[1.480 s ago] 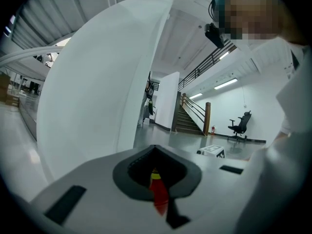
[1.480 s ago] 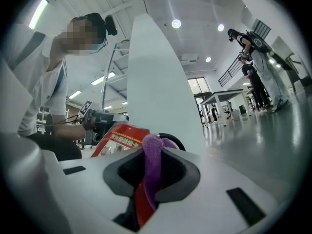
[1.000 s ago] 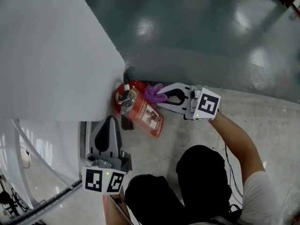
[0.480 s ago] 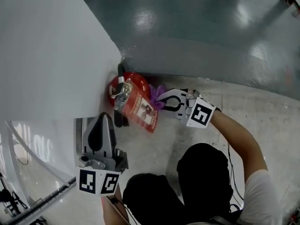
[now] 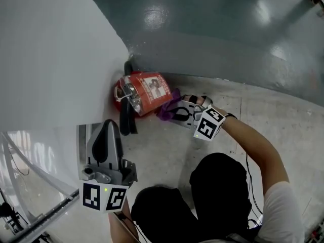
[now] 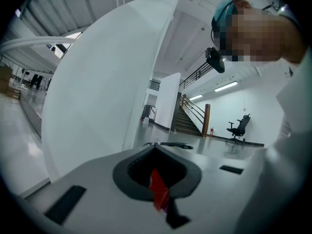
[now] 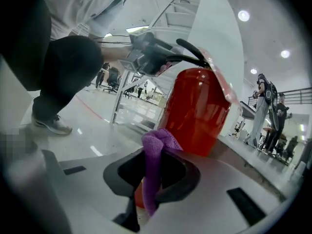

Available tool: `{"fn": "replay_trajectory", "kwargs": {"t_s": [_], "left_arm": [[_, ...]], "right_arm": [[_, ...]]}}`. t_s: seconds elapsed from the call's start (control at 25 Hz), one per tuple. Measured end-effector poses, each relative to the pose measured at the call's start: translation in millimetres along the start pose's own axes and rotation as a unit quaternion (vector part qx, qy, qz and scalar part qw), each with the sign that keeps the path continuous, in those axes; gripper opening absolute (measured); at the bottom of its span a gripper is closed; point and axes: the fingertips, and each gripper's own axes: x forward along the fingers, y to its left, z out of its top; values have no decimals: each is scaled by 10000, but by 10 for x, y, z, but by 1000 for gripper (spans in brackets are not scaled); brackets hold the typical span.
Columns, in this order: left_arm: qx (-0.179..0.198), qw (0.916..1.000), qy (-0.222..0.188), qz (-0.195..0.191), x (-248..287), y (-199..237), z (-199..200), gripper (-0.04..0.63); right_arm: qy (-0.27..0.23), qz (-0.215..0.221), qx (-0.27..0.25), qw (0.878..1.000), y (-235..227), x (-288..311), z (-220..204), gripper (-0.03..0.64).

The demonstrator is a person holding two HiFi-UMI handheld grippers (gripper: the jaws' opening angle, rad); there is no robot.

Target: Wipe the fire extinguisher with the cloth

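Cloth (image 7: 157,145) sits pinched in the right gripper (image 5: 173,113): both jaws press together on a purple fold, and a bunched end pokes out past the tips. Straight ahead of those tips, right behind the bunch, stands the red fire extinguisher (image 5: 144,92). In the head view the cloth lies against the side of the tank nearest that gripper, just below the paper label. The tank's black handle and silver valve sit on top (the right gripper view looks up at them from low down). A black hose (image 5: 126,120) hangs down its side, away from the right gripper.

The left gripper (image 5: 110,128) has its jaws pressed together with nothing between them. Only a red sliver shows through the slot behind its tips. It points towards the white wall (image 5: 50,49), with the hose just beside its tip and the tank a little further on. The two grippers are well apart, one on each side of the tank.
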Motion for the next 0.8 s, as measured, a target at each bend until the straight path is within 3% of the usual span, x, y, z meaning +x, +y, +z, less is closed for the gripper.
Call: {"fn": "replay_trajectory", "kwargs": {"t_s": [0.16, 0.48, 0.8], "left_arm": [[-42, 10000, 29, 19, -43, 30, -57, 3], [-118, 9998, 130, 21, -106, 84, -202, 3], [-72, 9998, 158, -52, -139, 90, -227, 3]], "right_arm": [[206, 37, -208, 9996, 191, 166, -219, 58], [463, 142, -83, 9988, 499, 475, -634, 58], [448, 42, -36, 9990, 601, 602, -777, 58]]}}
